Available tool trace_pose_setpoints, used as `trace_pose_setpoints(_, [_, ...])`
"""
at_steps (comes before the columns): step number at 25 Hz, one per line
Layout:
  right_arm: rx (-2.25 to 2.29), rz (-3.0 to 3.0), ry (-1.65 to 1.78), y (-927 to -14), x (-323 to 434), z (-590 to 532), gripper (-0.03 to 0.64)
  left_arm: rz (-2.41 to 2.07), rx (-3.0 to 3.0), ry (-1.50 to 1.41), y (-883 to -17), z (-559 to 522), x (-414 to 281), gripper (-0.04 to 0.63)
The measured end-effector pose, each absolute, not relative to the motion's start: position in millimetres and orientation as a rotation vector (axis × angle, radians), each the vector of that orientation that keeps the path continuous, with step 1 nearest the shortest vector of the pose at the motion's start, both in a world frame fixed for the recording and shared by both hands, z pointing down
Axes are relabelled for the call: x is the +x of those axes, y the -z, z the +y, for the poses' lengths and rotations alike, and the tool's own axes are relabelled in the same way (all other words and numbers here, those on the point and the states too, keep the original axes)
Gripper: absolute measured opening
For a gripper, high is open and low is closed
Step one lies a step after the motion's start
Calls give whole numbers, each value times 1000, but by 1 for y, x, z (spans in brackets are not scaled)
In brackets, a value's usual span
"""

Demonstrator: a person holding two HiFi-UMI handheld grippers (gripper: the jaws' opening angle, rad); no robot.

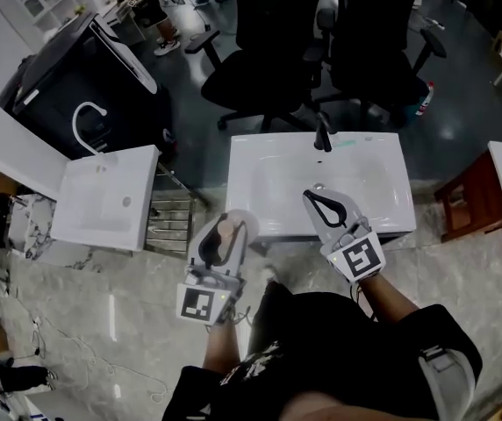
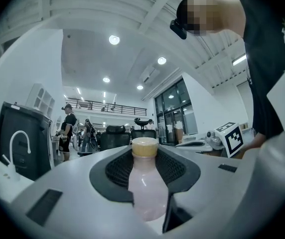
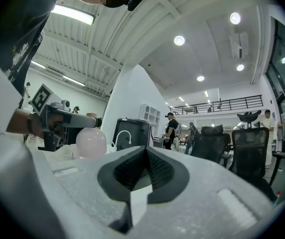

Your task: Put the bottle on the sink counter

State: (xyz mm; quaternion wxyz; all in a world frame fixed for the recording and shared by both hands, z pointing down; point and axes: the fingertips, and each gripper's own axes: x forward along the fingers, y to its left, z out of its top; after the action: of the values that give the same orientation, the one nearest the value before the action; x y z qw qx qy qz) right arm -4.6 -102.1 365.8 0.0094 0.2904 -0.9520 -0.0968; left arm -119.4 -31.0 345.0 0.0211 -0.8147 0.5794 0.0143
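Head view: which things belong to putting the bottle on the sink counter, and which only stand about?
Job in hand:
- bottle, held in the left tool
- sink counter

Only standing about:
- small sink
- office chairs
- metal rack

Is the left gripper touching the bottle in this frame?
Touching. The left gripper view shows the left gripper with its dark pads pressed against both sides of the pink bottle, which stands between its jaws.

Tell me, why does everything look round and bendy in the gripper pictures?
Left gripper view: a wide lens curves the ceiling and darkens the corners; the bottle looks bulgy up close. Right gripper view: same curving, ceiling lights glare.
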Motion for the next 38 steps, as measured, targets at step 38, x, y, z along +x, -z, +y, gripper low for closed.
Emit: trace_pose_setpoints(38, [1073, -2665, -19, -538, -111, -349, -5, 1631, -2745, 189, -479, -330, -230, 149])
